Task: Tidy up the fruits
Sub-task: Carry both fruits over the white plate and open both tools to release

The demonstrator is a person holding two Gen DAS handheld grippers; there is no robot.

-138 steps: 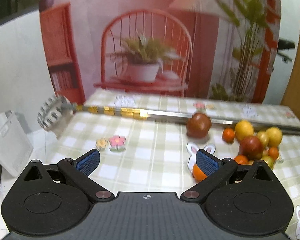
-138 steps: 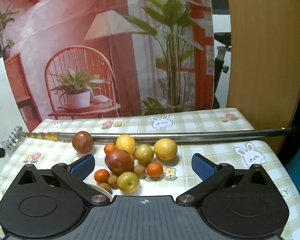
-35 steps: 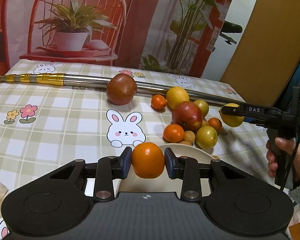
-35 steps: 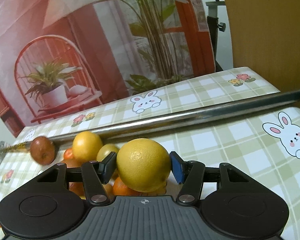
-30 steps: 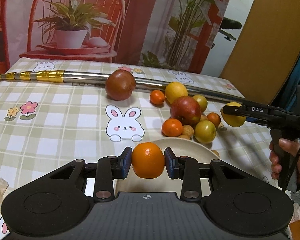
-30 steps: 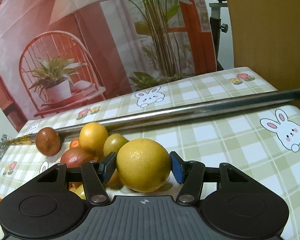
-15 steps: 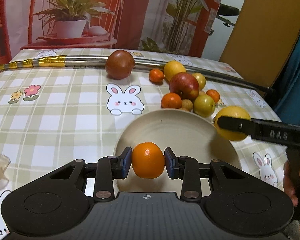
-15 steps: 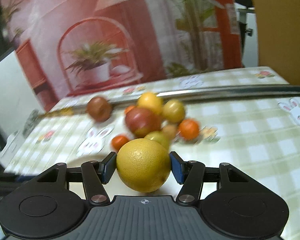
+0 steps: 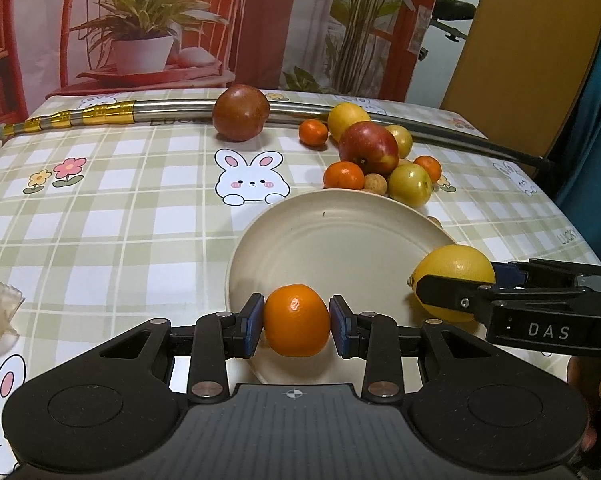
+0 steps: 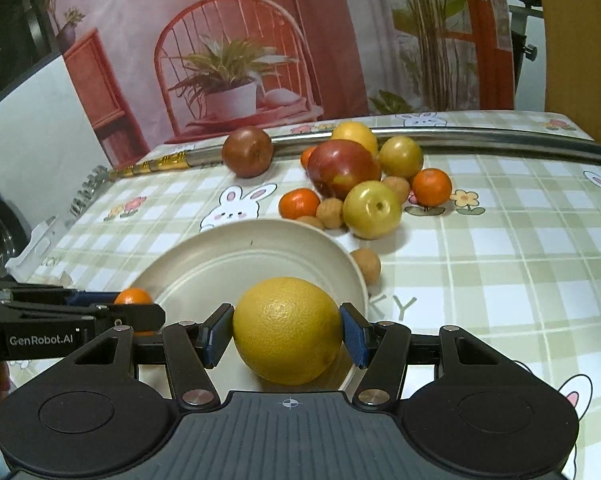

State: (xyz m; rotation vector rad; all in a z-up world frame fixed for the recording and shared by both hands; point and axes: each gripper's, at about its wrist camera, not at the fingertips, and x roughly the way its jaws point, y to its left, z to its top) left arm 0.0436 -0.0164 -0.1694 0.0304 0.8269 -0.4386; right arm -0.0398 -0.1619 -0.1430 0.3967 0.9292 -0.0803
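A cream plate [image 9: 332, 240] lies on the checked tablecloth; it also shows in the right wrist view [image 10: 236, 256]. My left gripper [image 9: 296, 326] is shut on a small orange [image 9: 297, 326] and holds it over the plate's near rim. My right gripper [image 10: 286, 332] is shut on a big yellow citrus [image 10: 288, 330] over the plate's right rim; the citrus also shows in the left wrist view [image 9: 454, 270]. A pile of fruit lies behind the plate: a red apple [image 9: 367, 148], green-yellow fruits [image 9: 409, 185], small oranges [image 9: 343, 175] and brown longans.
A long metal pole [image 9: 140, 112] lies across the back of the table. A dark brown-red fruit [image 9: 241, 112] rests against it. A clear plastic scrap [image 9: 2, 312] lies at the left edge. The table's right edge is near the plate.
Both grippers, each holding its fruit, have come in over the plate. The right one swung left from the fruit pile to the plate's right rim.
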